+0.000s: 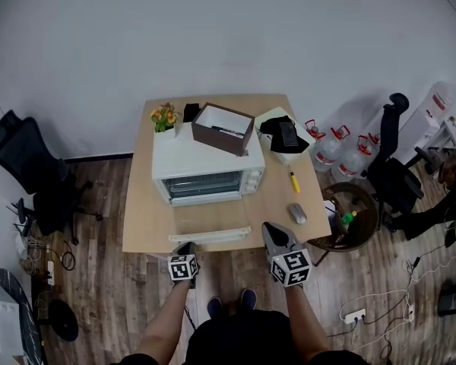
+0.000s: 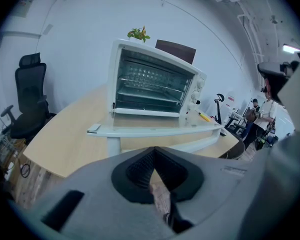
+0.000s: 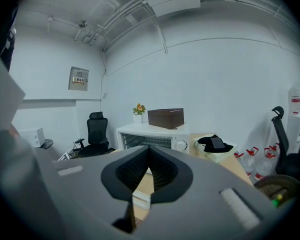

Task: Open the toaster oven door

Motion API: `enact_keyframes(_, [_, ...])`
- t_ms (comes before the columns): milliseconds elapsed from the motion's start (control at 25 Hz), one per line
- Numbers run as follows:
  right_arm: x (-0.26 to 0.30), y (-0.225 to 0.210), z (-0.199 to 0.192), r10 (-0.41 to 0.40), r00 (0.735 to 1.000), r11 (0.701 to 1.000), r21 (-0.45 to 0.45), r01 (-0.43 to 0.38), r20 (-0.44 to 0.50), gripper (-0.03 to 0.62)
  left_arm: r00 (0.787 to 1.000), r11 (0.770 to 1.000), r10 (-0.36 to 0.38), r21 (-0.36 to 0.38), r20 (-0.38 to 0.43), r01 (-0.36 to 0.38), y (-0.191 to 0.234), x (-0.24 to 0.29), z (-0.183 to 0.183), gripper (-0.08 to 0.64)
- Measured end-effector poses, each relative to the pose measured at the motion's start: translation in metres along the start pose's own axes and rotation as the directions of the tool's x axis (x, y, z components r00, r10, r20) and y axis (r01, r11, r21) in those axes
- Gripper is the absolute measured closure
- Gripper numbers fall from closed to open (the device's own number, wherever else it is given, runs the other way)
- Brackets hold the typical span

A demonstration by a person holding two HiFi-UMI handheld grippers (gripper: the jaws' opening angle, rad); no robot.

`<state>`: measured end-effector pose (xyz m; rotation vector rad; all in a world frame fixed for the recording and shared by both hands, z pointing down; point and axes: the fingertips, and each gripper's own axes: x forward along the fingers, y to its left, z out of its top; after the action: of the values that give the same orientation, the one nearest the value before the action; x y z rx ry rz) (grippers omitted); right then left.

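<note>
door (image 1: pixel 210 216) first: it lies dropped flat in front of the toaster oven (image 1: pixel 209 175), hinged down at the bottom. its pale handle (image 1: pixel 210 236) reaches out near the front edge of the counter (image 1: pixel 144 219). in the left gripper view the same door (image 2: pixel 155 130) sits level like a shelf, and the oven cavity (image 2: pixel 150 86) above it is exposed, with the wire rack showing inside. by my reading the task is done, since the door looks as far down as it can swing.

your left claw (image 1: pixel 187 246) hangs just off the counter's front edge, close to the handle but not on it. its own view shows the jaws pressed together at the tips (image 2: pixel 154 151) with nothing between them. your right claw (image 1: pixel 269 228) is over the front edge of the counter to the right of the door, apart from it. its jaws are likewise clenched on nothing (image 3: pixel 149 153).

what is left, if anything, is small. you could check that the door rests fully open and does not spring back, then draw both claws clear. nothing on the counter seems to crowd the door. the mouse (image 1: pixel 297 214) and the yellow-handled tool (image 1: pixel 294 181) lie off to its right, and the brown box (image 1: pixel 223 128) sits on top of the oven, out of the door's way.
</note>
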<state>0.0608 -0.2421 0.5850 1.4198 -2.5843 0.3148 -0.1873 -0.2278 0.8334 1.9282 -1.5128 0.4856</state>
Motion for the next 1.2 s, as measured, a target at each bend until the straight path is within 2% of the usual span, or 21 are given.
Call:
enact_keyframes(200, [0.001,0.003,0.0,0.01,1.0,1.0,0.009,-0.01,0.002,0.583,1.0,1.0,0.003,-0.008,-0.016,-0.003,0.001,0.004,-0.004,0.561])
enact_keyframes(480, [0.002,0.004,-0.004,0.028,1.0,0.996,0.09,-0.029,0.013,0.583,0.998,1.0,-0.002,-0.032,-0.069,-0.001,0.005,0.012,-0.017,0.561])
enact_keyframes(680, [0.005,0.005,-0.005,0.029,1.0,0.998,0.063,-0.029,-0.003,0.583,0.996,0.998,-0.004,-0.069,-0.092,-0.002,0.007,0.018,-0.023,0.561])
enact_keyframes(920, [0.009,0.008,-0.006,0.042,0.999,0.996,0.074,-0.041,-0.007,0.583,0.993,0.994,-0.005,-0.105,-0.117,-0.007,0.008,0.022,-0.028,0.561])
enact_keyframes(1200, [0.008,0.009,-0.008,0.039,0.999,0.997,0.064,-0.039,-0.012,0.583,0.991,0.996,-0.002,-0.094,-0.137,-0.011,0.011,0.024,-0.031,0.561])
